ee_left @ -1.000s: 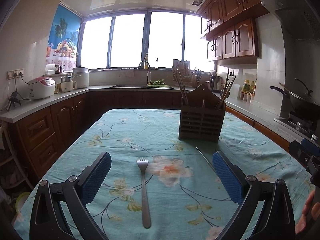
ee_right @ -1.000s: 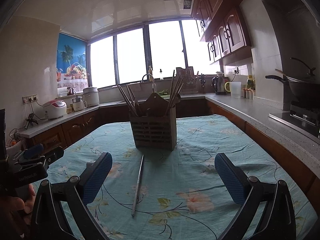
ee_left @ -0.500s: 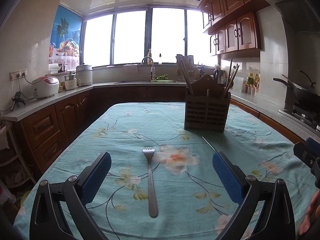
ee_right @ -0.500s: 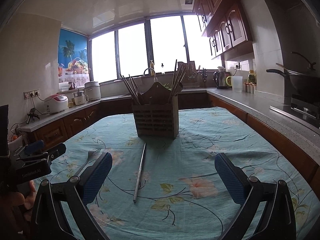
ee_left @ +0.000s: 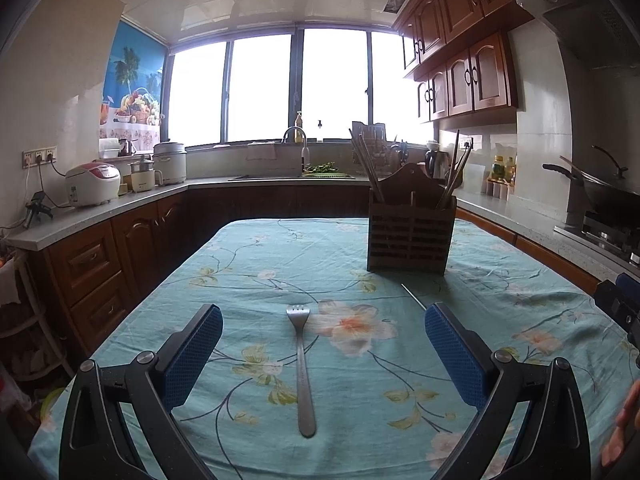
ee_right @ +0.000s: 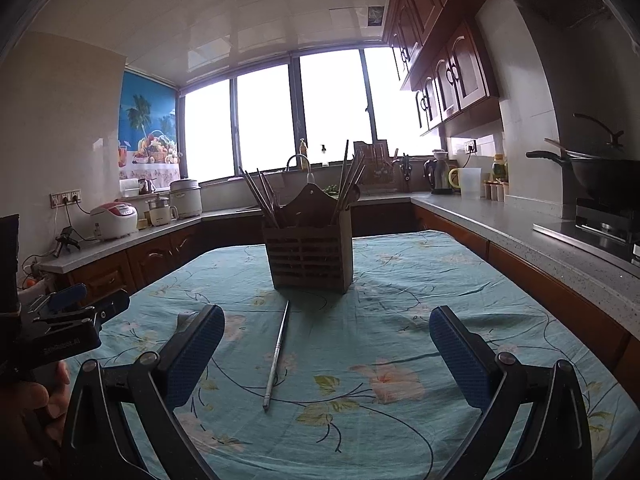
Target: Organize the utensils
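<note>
A steel fork (ee_left: 302, 364) lies on the floral tablecloth (ee_left: 280, 264), tines away from me, between the fingers of my open left gripper (ee_left: 323, 354), which hovers above it. A thin metal chopstick (ee_right: 277, 354) lies in front of the brown wooden utensil holder (ee_right: 310, 256), just right of the left finger of my open, empty right gripper (ee_right: 327, 356). The holder (ee_left: 410, 236) has several chopsticks standing in it. The chopstick's tip (ee_left: 414, 298) shows in the left wrist view. The fork is mostly hidden in the right wrist view.
Kitchen counters run around the table: rice cookers (ee_left: 93, 184) at left, a sink (ee_left: 294, 176) at the back, a wok on a stove (ee_right: 600, 176) at right. The left gripper's body (ee_right: 60, 324) shows at the left of the right wrist view.
Both grippers have drawn back and tilted slightly; the fork and chopstick sit a little nearer centre between the fingers. Neither utensil has moved on the cloth.
</note>
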Action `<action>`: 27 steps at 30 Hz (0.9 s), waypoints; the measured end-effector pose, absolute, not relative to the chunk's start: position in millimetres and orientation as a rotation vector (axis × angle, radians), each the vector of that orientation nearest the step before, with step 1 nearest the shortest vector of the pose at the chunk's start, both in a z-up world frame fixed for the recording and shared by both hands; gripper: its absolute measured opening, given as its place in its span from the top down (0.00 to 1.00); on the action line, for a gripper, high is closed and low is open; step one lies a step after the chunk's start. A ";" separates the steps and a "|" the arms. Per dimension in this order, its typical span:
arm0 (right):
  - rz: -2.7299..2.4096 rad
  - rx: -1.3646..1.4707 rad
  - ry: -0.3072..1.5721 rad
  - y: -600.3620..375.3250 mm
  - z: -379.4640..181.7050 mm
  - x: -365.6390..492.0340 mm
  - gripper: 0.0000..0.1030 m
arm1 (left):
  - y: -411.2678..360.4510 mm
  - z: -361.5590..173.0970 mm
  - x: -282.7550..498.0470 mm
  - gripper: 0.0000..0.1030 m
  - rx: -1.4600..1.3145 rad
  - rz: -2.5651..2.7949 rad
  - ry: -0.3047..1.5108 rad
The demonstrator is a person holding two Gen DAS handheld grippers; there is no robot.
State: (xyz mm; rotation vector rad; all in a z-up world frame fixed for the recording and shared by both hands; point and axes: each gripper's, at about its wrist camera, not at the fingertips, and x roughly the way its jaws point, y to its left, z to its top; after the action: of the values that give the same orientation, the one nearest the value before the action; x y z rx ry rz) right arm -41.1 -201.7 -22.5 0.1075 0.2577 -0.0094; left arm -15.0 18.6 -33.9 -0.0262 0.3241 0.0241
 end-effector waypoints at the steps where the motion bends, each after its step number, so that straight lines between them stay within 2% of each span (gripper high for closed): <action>1: -0.007 0.106 0.254 -201.5 -22.2 -41.8 0.00 | 17.7 -34.0 -15.9 0.01 -0.023 0.024 0.322; 27: 0.000 0.105 0.257 -200.8 -22.6 -40.7 0.00 | 13.3 -31.3 -17.2 0.01 -0.034 0.040 0.325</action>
State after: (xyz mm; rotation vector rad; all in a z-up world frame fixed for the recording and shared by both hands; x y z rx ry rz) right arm -40.7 -200.8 -22.6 0.1050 0.2569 -0.0003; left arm -17.2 13.3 -31.3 -0.0339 0.3246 0.0396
